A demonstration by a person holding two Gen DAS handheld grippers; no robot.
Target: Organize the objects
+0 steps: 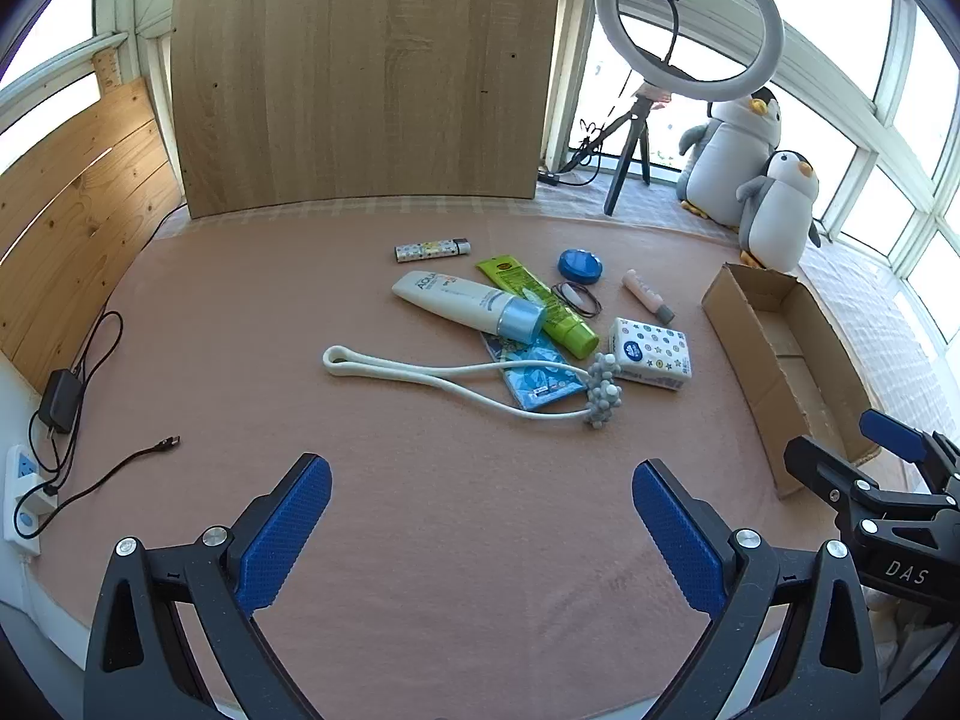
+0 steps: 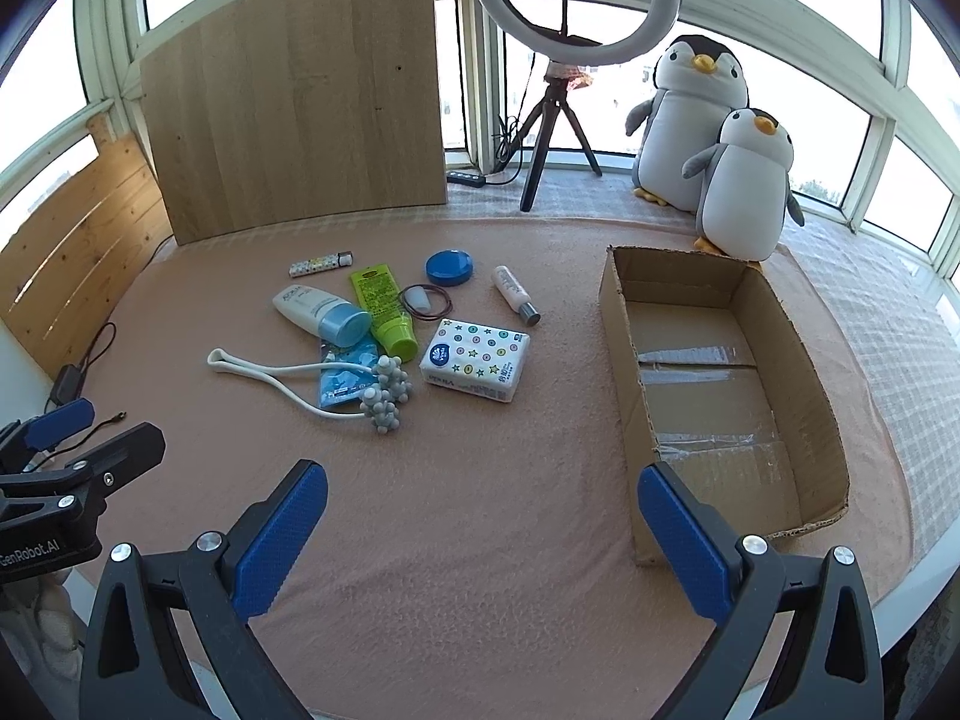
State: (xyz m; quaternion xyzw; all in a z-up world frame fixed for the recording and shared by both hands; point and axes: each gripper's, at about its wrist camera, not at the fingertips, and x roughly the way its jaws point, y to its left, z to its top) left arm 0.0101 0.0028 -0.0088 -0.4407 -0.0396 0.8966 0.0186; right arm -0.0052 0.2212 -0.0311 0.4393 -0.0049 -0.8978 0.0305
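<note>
A heap of small things lies mid-table on the pink cloth: a white tube with a blue cap (image 1: 465, 303) (image 2: 324, 312), a green tube (image 1: 540, 306) (image 2: 384, 309), a tissue pack (image 1: 651, 354) (image 2: 474, 360), a white roller massager (image 1: 456, 378) (image 2: 312, 381), a blue sachet (image 1: 537, 378) (image 2: 345, 375), a blue round tin (image 1: 579, 265) (image 2: 449, 267), a small pink bottle (image 1: 647, 295) (image 2: 515, 294), hair ties (image 1: 576, 297) (image 2: 426, 303) and a lighter (image 1: 432, 249) (image 2: 321, 263). An open cardboard box (image 1: 780, 354) (image 2: 720, 384) stands to the right. My left gripper (image 1: 480, 492) and right gripper (image 2: 483, 501) hover open and empty near the front edge.
A wooden board (image 1: 366, 72) leans at the back, slats at the left. A ring light on a tripod (image 1: 690, 18) (image 2: 576, 0) and two plush penguins (image 1: 774, 210) (image 2: 738, 180) stand behind the box. A charger, cable and power strip (image 1: 24, 480) lie at the left edge.
</note>
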